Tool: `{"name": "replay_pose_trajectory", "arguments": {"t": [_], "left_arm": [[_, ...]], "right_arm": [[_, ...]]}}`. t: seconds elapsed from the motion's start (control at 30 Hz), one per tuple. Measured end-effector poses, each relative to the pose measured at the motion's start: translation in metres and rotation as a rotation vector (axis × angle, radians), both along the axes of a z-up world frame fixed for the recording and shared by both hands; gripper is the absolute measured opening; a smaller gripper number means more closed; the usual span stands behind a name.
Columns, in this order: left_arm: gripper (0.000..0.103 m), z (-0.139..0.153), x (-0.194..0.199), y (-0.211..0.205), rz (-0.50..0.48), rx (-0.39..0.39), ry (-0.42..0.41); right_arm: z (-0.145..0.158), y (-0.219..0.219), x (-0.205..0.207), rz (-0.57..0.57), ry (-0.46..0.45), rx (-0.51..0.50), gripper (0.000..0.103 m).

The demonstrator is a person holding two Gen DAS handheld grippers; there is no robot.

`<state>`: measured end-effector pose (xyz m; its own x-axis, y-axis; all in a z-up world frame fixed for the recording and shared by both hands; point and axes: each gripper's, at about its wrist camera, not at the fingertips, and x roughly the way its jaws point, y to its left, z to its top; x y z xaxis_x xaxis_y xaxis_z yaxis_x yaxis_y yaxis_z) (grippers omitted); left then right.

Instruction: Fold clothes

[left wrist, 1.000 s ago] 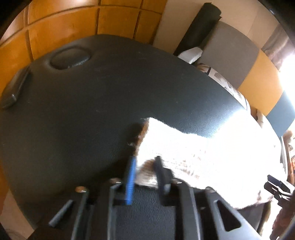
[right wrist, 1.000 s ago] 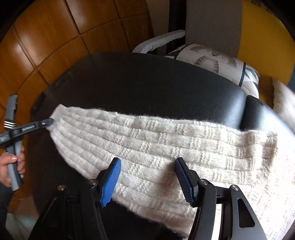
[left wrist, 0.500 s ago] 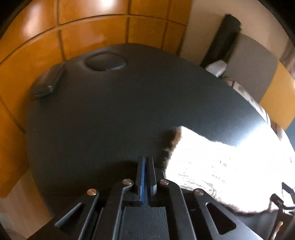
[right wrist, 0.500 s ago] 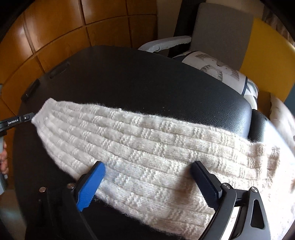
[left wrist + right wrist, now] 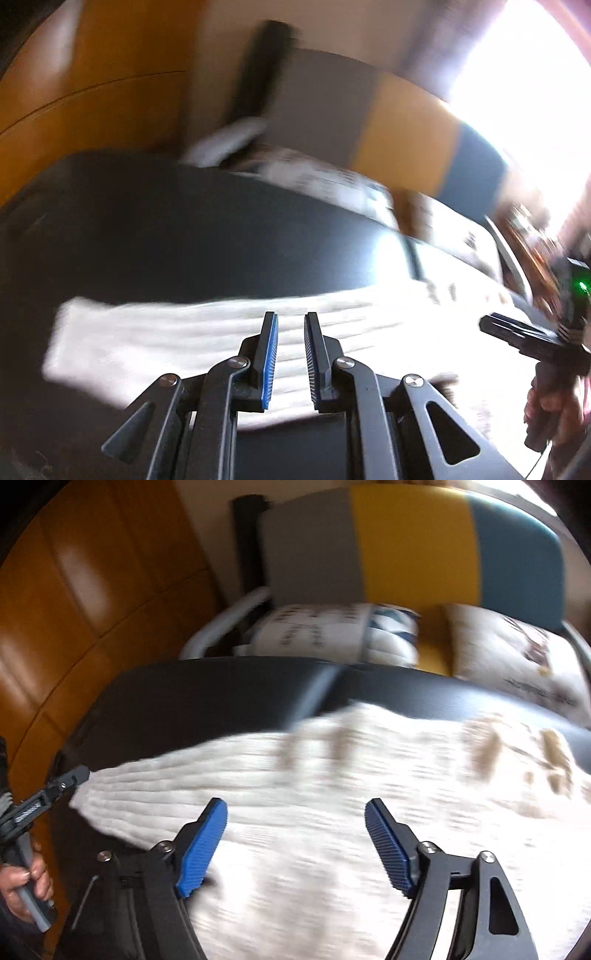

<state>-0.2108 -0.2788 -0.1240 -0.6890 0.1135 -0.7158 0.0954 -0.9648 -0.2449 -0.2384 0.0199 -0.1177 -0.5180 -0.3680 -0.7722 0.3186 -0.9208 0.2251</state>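
knit [image 5: 332,812]: cream sweater-like piece, ribbed and basket-stitched, lying long across the middle of both frames on the table; narrow end at left of frame, wider body toward lower right. blurred, so you cannot tell how many layers it has.
table [image 5: 184,229]: black, padded, faint leather grain, rounded edge; fills the centre band of both views.
left gripper [image 5: 290,354]: lower centre of its own frame, over the knit's near edge. its jaws stand a narrow gap apart with nothing between them; seen at left edge of the right view too.
right gripper [image 5: 295,845]: lower centre of its frame, fingers spread wide above the knit, gripping nothing.
hand [image 5: 27,882]: lower left of the right view, round the left tool's handle.
stage: the knit lies flat and stretched out; this fits a piece laid out for folding or one between folds. you cannot settle which from here.
handling advice: wherever you grip, take the whole thickness near an edge, not one loose rib; loose stitches will stretch and snag on the ridged blue pads [image 5: 201,849]. keep both grips level so a fold line stays straight.
backdrop: orange wood panels [image 5: 74,609] at left; grey, yellow and teal chair [image 5: 406,546] with printed cushions at top.
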Motion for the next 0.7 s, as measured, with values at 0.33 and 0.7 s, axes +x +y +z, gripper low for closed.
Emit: {"name": "replay_pose_trajectory", "arguments": {"t": [0.33,0.7], "left_arm": [[0.024,-0.029,-0.077,0.049,-0.314,-0.104,-0.131],[0.008,-0.045,-0.105,0.070,-0.442,-0.152,-0.155]], "right_arm": [[-0.020,0.039,-0.015,0.026,-0.030,0.049,0.077],[-0.026,0.029,-0.035,0.031,0.013,0.110,0.077]]}}
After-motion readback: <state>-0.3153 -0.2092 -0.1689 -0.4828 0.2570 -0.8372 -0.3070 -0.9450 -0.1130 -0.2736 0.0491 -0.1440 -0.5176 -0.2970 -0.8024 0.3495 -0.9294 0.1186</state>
